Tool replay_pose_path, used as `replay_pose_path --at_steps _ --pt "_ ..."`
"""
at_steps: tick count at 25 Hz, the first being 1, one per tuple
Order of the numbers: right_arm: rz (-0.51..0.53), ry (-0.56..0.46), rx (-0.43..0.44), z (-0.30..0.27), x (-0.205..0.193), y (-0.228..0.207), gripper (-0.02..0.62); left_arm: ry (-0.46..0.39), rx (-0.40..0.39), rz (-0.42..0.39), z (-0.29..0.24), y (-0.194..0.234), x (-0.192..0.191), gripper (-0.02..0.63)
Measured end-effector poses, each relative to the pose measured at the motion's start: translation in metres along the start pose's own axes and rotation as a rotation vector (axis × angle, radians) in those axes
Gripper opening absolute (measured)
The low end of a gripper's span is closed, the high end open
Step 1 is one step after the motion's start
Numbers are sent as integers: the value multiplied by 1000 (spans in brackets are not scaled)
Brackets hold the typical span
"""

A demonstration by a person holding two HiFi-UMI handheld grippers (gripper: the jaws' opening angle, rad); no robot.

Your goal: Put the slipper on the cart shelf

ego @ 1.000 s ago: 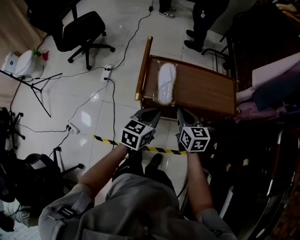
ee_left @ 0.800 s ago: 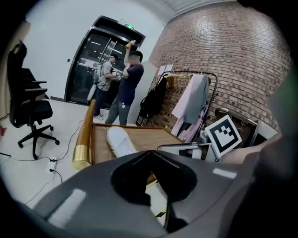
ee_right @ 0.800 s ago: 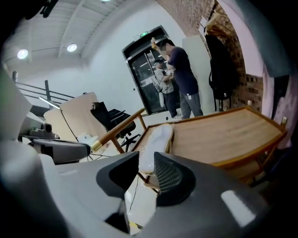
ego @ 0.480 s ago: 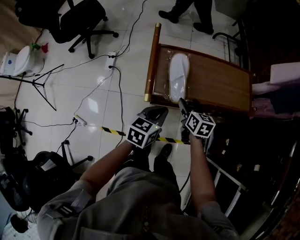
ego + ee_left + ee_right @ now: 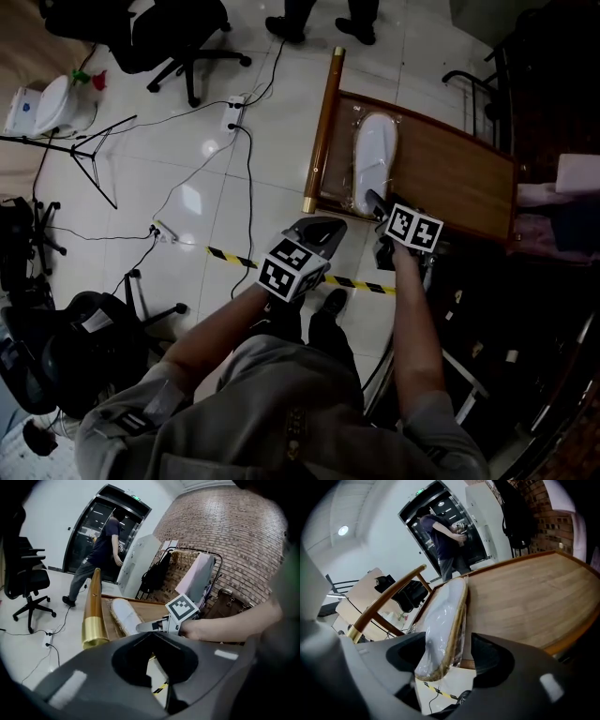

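Note:
A white slipper (image 5: 373, 159) in clear plastic wrap lies on the wooden cart shelf (image 5: 455, 178), near its left end. My right gripper (image 5: 372, 202) is at the shelf's near edge. It is open, and the slipper's heel (image 5: 440, 620) lies between the two jaws, which stand apart on either side of it. My left gripper (image 5: 323, 226) hovers over the floor just in front of the cart, shut and holding nothing. In the left gripper view the slipper (image 5: 124, 613) and the right gripper (image 5: 146, 627) show ahead.
A gold-tipped wooden handle bar (image 5: 323, 131) runs along the cart's left side. Yellow-black floor tape (image 5: 234, 256), cables and a power strip (image 5: 232, 111) lie on the white tiles. An office chair (image 5: 178, 28) stands at the back left and a dark rack (image 5: 525, 309) at the right. A person (image 5: 101, 550) stands by the door.
My right gripper has moved forward to the slipper's heel, and its jaws, shut a second ago, now stand wide apart. The left gripper has kept its place and state.

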State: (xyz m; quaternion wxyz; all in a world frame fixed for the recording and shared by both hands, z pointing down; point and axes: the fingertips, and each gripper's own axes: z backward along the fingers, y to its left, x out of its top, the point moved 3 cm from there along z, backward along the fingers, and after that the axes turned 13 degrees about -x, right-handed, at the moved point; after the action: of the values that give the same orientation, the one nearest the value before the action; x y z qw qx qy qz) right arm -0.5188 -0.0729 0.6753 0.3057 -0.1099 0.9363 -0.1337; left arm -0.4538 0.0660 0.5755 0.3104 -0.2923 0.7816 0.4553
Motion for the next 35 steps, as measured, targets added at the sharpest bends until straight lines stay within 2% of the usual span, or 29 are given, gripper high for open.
replay_pose_path --at_steps 3,5,7,10,15,19,23,29,35 --pt "14 24 13 -4 -5 7 278 -2 0 6 3 2 -1 8" --pt "23 30 39 -6 -5 14 214 -5 4 7 4 4 -2 8" --pt "9 18 55 -6 -4 16 192 -9 10 17 5 5 -2 8" --pt "-2 -54 72 5 8 18 113 -31 15 21 5 4 2 8" --pt "112 -147 68 27 22 38 59 -36 -6 -5 6 -2 8 8" --pt "195 -166 24 45 21 43 56 -50 -27 -23 10 -8 17 8" --pt "203 -217 -21 71 29 39 55 -46 -60 -59 9 -10 27 8" --pt "145 -313 -110 140 26 16 55 -36 -139 -142 -7 -32 45 8" --pt "27 -425 -257 229 -2 -33 55 38 -320 -241 -54 -91 44 8"
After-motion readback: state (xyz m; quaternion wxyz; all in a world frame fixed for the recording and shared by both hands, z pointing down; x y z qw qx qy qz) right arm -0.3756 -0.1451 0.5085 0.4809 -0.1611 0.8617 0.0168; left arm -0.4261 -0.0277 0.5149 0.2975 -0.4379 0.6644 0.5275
